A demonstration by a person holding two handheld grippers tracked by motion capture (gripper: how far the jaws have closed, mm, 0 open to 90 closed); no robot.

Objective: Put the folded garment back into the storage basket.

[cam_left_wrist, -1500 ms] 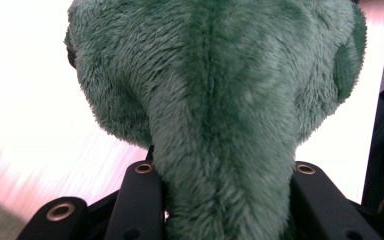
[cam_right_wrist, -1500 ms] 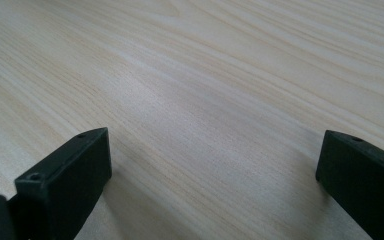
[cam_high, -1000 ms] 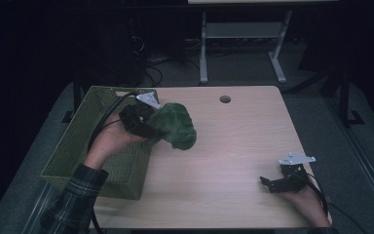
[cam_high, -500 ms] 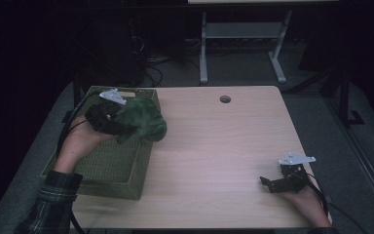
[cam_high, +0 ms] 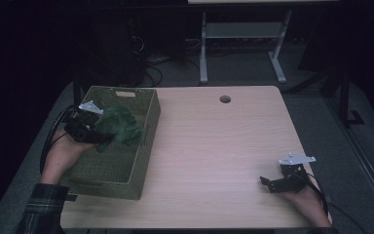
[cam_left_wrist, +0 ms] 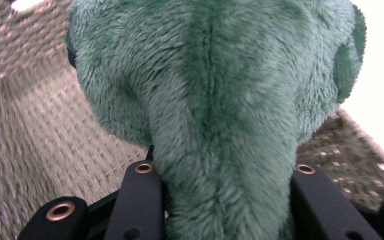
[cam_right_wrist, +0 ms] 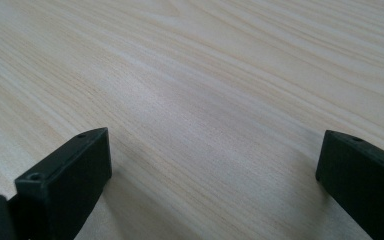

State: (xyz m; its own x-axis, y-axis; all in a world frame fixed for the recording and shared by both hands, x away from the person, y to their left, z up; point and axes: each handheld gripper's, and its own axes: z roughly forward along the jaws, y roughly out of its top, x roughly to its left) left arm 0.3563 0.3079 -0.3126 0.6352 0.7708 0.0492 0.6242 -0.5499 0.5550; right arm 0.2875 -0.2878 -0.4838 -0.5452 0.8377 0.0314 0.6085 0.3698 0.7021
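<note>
The left tool (cam_high: 95, 130) now holds the green plush toy (cam_high: 119, 126) over the woven basket (cam_high: 143, 141), whereas 1 second ago it carried the toy above the bare tabletop (cam_high: 214, 146), to the right of the basket's rim. Half a second ago the toy was crossing that rim; now it hangs well inside the walls, over the middle of the basket. In the left gripper view the 2 black jaws press into the plush toy's (cam_left_wrist: 215, 100) fur on both sides, so the left tool is clamped on it, and the weave of the basket (cam_left_wrist: 35, 135) lies below and around it. Whether the toy already touches the basket floor cannot be told.

The right tool (cam_high: 278, 183) lies at the tabletop's near right corner, in the same spot as in both earlier pictures. The right gripper view shows its jaws standing wide apart over bare wood, with nothing between them.

The carry thus looks nearly finished: the toy has reached the space above its container. What is left, as I judge it, is a short lowering and then a release, with the soft toy likely to settle where it drops.
</note>
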